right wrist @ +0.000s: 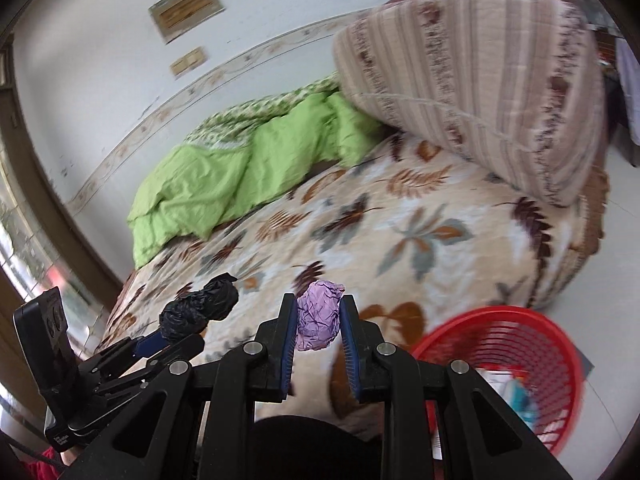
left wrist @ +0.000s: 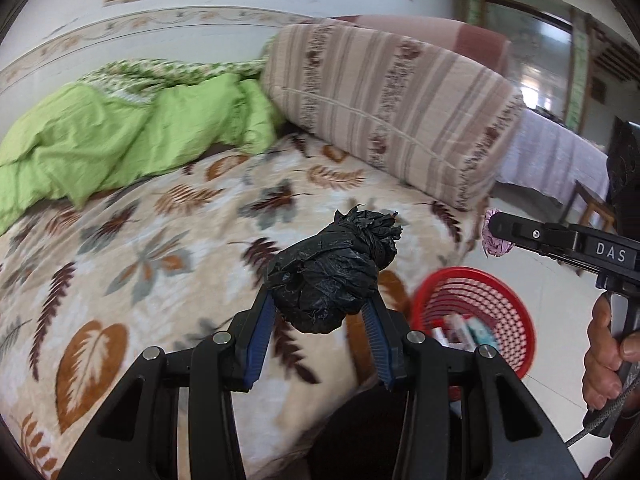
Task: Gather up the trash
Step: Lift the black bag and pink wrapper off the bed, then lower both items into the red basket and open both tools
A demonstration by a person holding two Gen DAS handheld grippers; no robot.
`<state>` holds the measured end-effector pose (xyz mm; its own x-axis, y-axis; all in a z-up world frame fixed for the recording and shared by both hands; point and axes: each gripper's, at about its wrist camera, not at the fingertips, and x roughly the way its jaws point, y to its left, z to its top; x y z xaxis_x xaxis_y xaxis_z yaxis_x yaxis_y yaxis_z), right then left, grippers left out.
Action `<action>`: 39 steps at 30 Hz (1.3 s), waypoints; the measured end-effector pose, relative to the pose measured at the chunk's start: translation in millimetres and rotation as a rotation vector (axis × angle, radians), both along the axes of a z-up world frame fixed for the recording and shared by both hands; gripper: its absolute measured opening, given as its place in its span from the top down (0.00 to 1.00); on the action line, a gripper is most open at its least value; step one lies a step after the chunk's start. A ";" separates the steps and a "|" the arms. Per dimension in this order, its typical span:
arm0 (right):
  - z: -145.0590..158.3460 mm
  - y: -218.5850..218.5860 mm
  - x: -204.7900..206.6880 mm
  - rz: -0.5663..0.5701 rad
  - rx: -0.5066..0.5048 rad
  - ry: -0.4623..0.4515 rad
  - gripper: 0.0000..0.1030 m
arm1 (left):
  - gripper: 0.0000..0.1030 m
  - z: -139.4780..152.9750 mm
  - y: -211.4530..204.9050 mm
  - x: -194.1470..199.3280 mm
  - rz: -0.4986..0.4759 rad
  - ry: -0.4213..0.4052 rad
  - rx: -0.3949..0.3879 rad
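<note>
My left gripper [left wrist: 323, 300] is shut on a crumpled black plastic bag [left wrist: 332, 270] and holds it above the leaf-patterned bed [left wrist: 160, 240]. It also shows in the right wrist view [right wrist: 180, 322], with the black bag [right wrist: 200, 306] in it. My right gripper [right wrist: 318, 316] is shut on a crumpled purple paper ball [right wrist: 317, 320], held over the bed's near edge. In the left wrist view the right gripper [left wrist: 496, 230] holds the purple ball [left wrist: 494, 246] above a red mesh basket [left wrist: 480, 292]. The basket [right wrist: 520, 344] stands on the floor beside the bed and holds some trash.
A green quilt [left wrist: 120, 136] lies bunched at the wall side of the bed. A big striped cushion [left wrist: 392, 100] sits at the bed's far end. The floor [left wrist: 556, 392] is pale tile. A covered table and a wooden chair [left wrist: 588, 204] stand beyond.
</note>
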<state>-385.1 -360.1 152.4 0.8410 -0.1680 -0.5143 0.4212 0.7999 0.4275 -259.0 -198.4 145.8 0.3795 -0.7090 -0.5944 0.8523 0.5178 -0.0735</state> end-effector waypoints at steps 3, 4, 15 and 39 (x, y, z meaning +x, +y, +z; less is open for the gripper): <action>1.3 -16.1 -28.9 -0.068 -0.002 0.012 0.78 | 0.59 1.1 -21.7 -13.4 -0.073 0.037 -0.005; 0.4 -21.3 -38.0 -0.091 0.002 0.016 0.78 | 0.59 0.6 -28.4 -18.4 -0.094 0.049 -0.004; -11.5 -59.6 -86.4 -0.218 0.041 0.052 0.78 | 0.59 -15.6 -80.9 -57.3 -0.235 0.106 0.061; -19.8 -32.3 -70.1 -0.398 -0.108 0.265 0.26 | 0.25 -17.5 -44.8 -33.9 -0.160 0.126 0.037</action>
<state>-455.2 -392.5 132.6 0.5428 -0.5140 -0.6642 0.7867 0.5882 0.1877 -292.9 -243.2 128.3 0.1850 -0.7310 -0.6568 0.9090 0.3813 -0.1684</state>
